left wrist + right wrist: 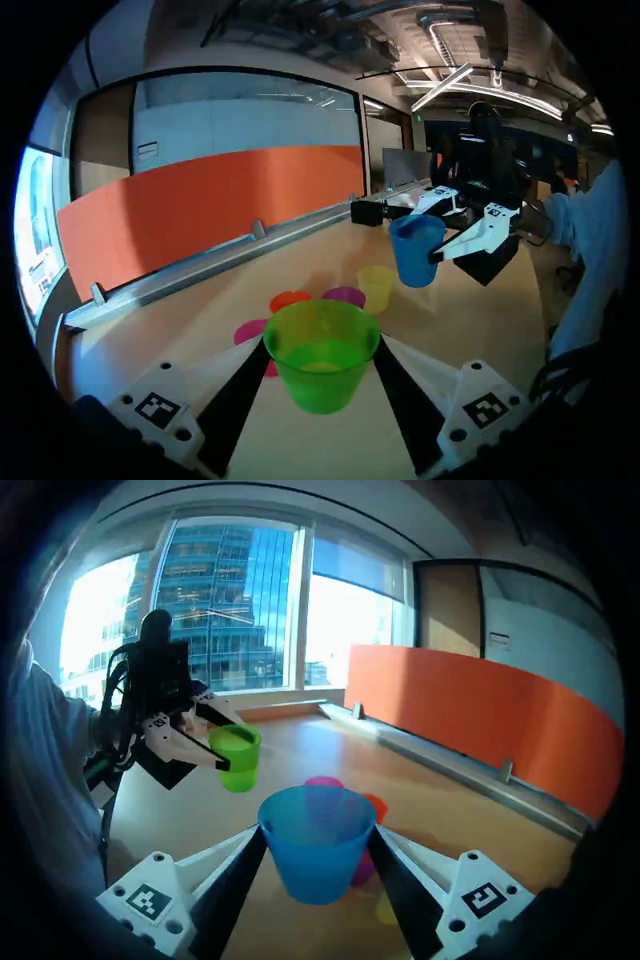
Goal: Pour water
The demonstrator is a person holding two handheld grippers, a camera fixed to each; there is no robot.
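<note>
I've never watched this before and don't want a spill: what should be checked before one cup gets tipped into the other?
1. Left gripper clamped on green cup: ok.
2. Right gripper clamped on blue cup: ok.
3. Both cups upright: ok.
4. Water in either cup: cannot tell.
5. Cups brought rim to rim for pouring: not ok, held apart.
</note>
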